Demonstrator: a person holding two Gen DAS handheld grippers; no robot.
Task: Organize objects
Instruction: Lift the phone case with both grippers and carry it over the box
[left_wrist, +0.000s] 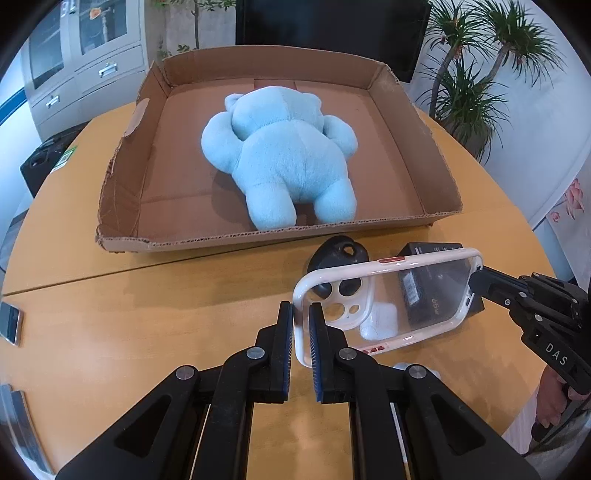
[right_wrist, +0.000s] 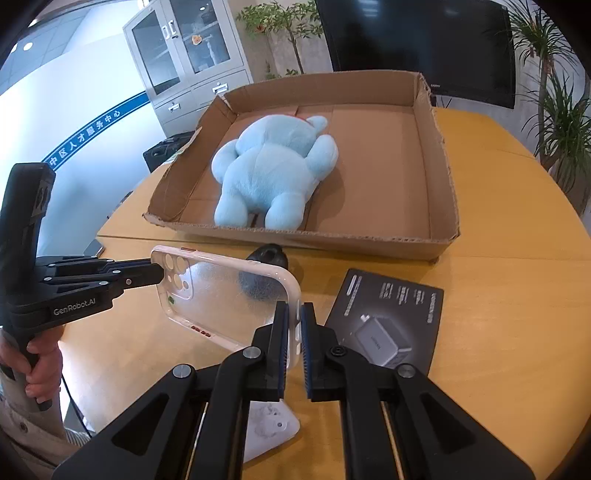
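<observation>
Two grips: one clear phone case (left_wrist: 388, 295) with a white bumper rim is held at both short ends and hangs in the air above the desk (left_wrist: 147, 314), on the near side of the cardboard tray (left_wrist: 122, 192).
Left gripper (left_wrist: 302, 343): jaws clenched on the rim at the camera-cutout end.
Right gripper (right_wrist: 293, 339): jaws clenched on the opposite end's rim.
Weight: judged very light, a hollow shell with nothing in it.
Stiffness: probably springy, not rigid; the open side could bow if the two ends are pushed together or twisted against each other.
Surface: glossy back panel, likely slippery; the rim looks the safer hold, and that is where both pairs of pads sit.
Fragility: low, though the thin wall could pop out of a narrow pinch.
Tray contents: a pale blue plush toy (left_wrist: 284, 155) lies face down, with bare floor on either side.
Below the case: a dark printed box (right_wrist: 388, 317), a black rounded object (right_wrist: 267, 256) and something white (right_wrist: 269, 432), all on the desk.
</observation>
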